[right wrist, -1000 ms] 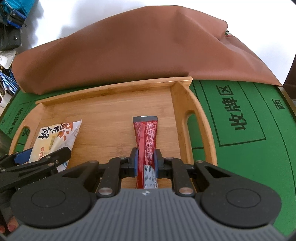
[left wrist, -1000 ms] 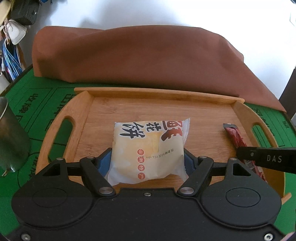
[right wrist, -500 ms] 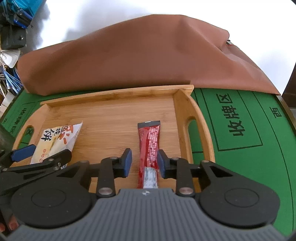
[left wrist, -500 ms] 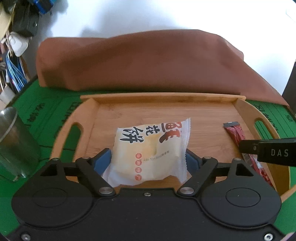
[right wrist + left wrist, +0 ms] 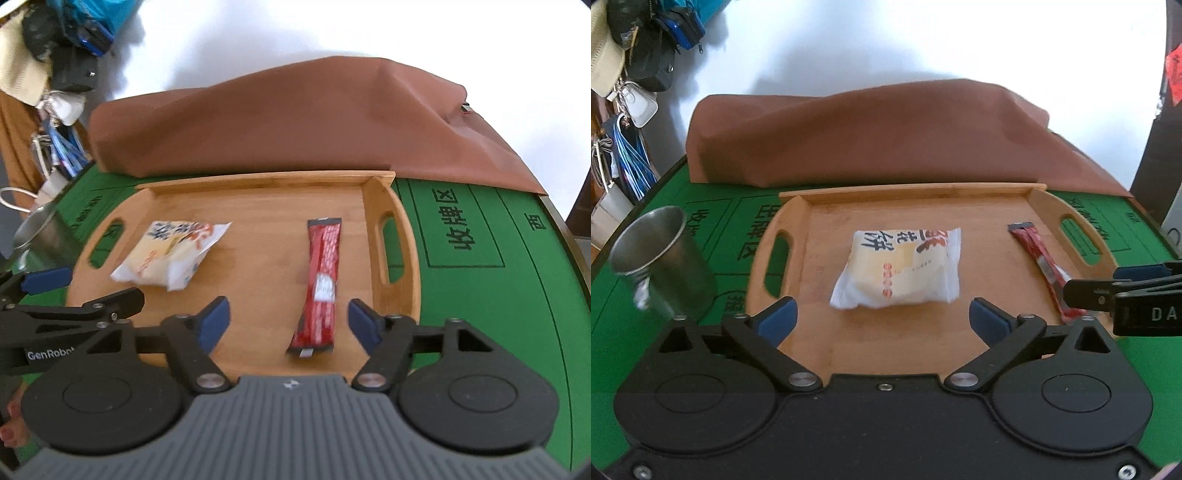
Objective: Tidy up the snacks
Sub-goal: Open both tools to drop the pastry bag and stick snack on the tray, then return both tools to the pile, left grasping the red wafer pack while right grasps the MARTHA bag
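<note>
Green felt printed with dark characters is covering the table (image 5: 480,332), and a brown cloth (image 5: 871,133) is lying heaped along its far edge. On the felt a wooden tray (image 5: 905,347) with 2 cut-out handles is holding 2 snacks — a pale pastry packet (image 5: 897,271) near its middle and a red stick sachet (image 5: 322,273) lying lengthwise toward its right handle. Left of the tray a steel cup (image 5: 661,262) is standing; its contents cannot be made out. Both grippers are hanging over the tray's near edge: the left gripper (image 5: 882,319) is spread wide and gripping nothing, the packet lying beyond its blue pads. The right gripper (image 5: 289,319) is gaping too — the sachet's near end is lying loose between its fingers.
</note>
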A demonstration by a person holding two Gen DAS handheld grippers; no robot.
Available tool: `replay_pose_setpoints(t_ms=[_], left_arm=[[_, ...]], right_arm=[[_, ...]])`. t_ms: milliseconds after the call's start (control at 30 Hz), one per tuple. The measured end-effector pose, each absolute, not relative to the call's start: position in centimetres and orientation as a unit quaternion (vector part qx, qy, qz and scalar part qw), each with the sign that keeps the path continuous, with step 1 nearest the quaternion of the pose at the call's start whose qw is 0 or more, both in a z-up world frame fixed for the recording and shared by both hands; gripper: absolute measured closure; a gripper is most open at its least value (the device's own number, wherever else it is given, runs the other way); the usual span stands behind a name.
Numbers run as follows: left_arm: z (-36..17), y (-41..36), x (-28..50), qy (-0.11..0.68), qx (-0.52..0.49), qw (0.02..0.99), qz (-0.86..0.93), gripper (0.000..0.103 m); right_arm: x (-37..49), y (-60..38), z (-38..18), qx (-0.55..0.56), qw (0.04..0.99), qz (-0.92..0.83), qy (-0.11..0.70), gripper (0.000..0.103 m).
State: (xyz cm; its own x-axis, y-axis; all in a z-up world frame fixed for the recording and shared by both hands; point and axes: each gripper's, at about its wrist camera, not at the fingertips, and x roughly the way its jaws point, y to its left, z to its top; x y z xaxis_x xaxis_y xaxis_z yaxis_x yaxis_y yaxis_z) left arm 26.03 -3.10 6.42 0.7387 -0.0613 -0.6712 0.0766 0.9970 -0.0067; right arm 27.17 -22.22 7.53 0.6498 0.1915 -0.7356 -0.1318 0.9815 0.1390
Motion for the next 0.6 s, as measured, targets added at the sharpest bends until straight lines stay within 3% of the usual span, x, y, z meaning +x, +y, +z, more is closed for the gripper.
replay_pose_setpoints(t_ms=[600], left_arm=[[6.6, 0.7, 12.8, 0.33, -0.005, 0.941, -0.073, 0.0]], right_arm=[[14.9, -21.7, 7.0, 0.023, 0.902, 0.165, 0.399, 0.004]])
